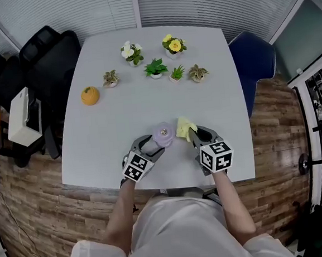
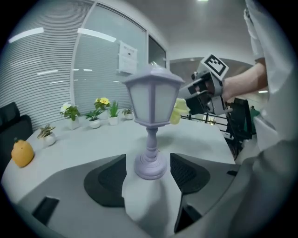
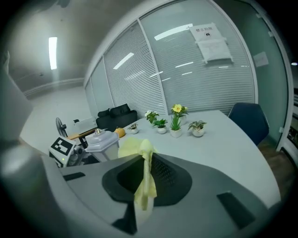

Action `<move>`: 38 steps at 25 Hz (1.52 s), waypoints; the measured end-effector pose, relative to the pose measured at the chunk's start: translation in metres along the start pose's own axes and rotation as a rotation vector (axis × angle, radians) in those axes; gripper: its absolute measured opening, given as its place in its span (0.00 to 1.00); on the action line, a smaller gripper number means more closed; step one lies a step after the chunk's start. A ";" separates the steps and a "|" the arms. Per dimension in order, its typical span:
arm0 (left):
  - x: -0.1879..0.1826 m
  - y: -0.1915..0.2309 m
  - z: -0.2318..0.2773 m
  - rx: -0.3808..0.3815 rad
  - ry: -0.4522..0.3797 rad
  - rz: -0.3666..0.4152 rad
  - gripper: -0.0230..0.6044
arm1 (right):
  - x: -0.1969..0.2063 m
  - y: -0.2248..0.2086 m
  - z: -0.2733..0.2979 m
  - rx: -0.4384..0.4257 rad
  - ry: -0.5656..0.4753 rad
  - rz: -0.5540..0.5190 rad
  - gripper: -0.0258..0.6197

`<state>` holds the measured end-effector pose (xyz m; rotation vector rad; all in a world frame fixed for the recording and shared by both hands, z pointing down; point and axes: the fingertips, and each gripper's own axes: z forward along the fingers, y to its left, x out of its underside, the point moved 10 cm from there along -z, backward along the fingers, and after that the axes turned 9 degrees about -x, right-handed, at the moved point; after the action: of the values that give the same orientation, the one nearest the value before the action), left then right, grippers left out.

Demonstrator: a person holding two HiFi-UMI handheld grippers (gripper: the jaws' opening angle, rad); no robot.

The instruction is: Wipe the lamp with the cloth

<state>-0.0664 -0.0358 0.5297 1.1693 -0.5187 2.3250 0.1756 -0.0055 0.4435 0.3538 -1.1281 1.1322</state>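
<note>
Standing inside parted left claw — lamp; cloth pinched in right claw.

A white table stands on a wood-plank floor. Slatted blinds cover the curved glass wall on the far side, which carries a paper notice. A black seat sits at the left, a blue chair at the right. A ceiling strip light glows.
</note>
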 end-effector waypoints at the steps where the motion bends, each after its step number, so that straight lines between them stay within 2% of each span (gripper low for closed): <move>1: -0.001 0.000 -0.008 -0.018 -0.011 -0.049 0.51 | 0.000 0.004 -0.006 0.019 -0.009 -0.015 0.11; 6: -0.011 0.003 -0.048 -0.112 -0.110 -0.289 0.51 | -0.005 0.024 -0.031 0.101 -0.089 -0.051 0.11; 9: -0.030 0.004 -0.075 -0.160 -0.208 -0.360 0.50 | -0.008 0.038 -0.044 0.124 -0.137 -0.058 0.11; 10: -0.038 0.003 -0.083 -0.170 -0.235 -0.364 0.48 | -0.009 0.043 -0.048 0.126 -0.148 -0.063 0.11; 13: -0.060 0.000 -0.107 -0.208 -0.309 -0.342 0.31 | -0.012 0.055 -0.053 0.127 -0.169 -0.085 0.11; 16: -0.081 0.000 -0.122 -0.259 -0.373 -0.326 0.26 | -0.018 0.063 -0.055 0.139 -0.186 -0.122 0.11; 20: -0.102 0.004 -0.134 -0.312 -0.398 -0.320 0.07 | -0.029 0.068 -0.064 0.188 -0.228 -0.157 0.11; 21: -0.106 0.004 -0.134 -0.316 -0.394 -0.319 0.05 | -0.032 0.069 -0.067 0.199 -0.237 -0.162 0.11; 28: -0.120 -0.002 -0.134 -0.339 -0.374 -0.269 0.04 | -0.042 0.076 -0.079 0.245 -0.286 -0.213 0.11; 38: -0.120 0.005 -0.138 -0.366 -0.384 -0.286 0.04 | -0.042 0.079 -0.081 0.242 -0.291 -0.212 0.11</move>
<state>-0.0946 0.0037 0.3536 1.4025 -0.8116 1.6836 0.1524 0.0659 0.3488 0.8294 -1.1753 1.0513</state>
